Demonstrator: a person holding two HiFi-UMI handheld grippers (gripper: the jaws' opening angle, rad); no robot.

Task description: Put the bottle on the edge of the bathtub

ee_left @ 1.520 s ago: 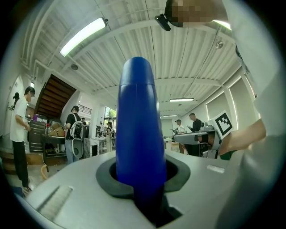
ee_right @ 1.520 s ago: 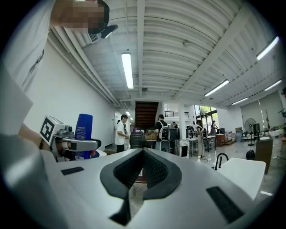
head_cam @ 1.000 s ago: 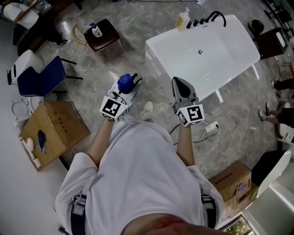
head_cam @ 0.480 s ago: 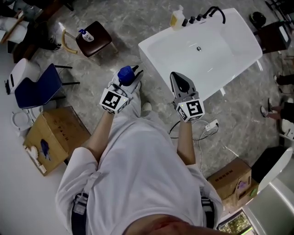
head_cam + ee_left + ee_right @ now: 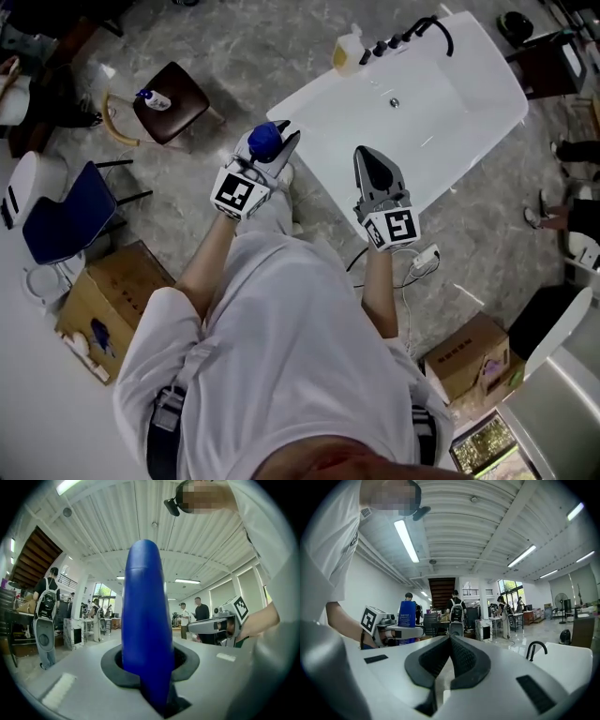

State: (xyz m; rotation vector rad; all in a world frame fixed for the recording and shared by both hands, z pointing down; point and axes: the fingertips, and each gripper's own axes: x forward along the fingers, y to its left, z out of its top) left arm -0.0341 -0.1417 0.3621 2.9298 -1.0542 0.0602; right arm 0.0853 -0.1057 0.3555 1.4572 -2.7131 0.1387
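Observation:
A blue bottle (image 5: 265,139) stands upright in my left gripper (image 5: 270,150), whose jaws are shut on it. The left gripper view shows the blue bottle (image 5: 145,620) filling the middle, clamped between the dark pads. The white bathtub (image 5: 469,122) lies ahead and to the right, and the bottle hangs just off its near left corner. My right gripper (image 5: 368,164) is shut with nothing in it, over the tub's near edge. In the right gripper view its jaws (image 5: 450,660) meet, the blue bottle (image 5: 407,614) shows at left, and a black faucet (image 5: 536,649) at right.
A yellowish bottle (image 5: 348,52) and black taps (image 5: 412,36) sit at the tub's far end. A brown stool (image 5: 169,89) with a small bottle stands at left, beside a blue chair (image 5: 70,211) and cardboard boxes (image 5: 108,305). Cables (image 5: 412,267) lie on the floor.
Both grippers have moved forward toward the bathtub. The blue bottle, still held in the left gripper, is now close to the tub's near left corner.

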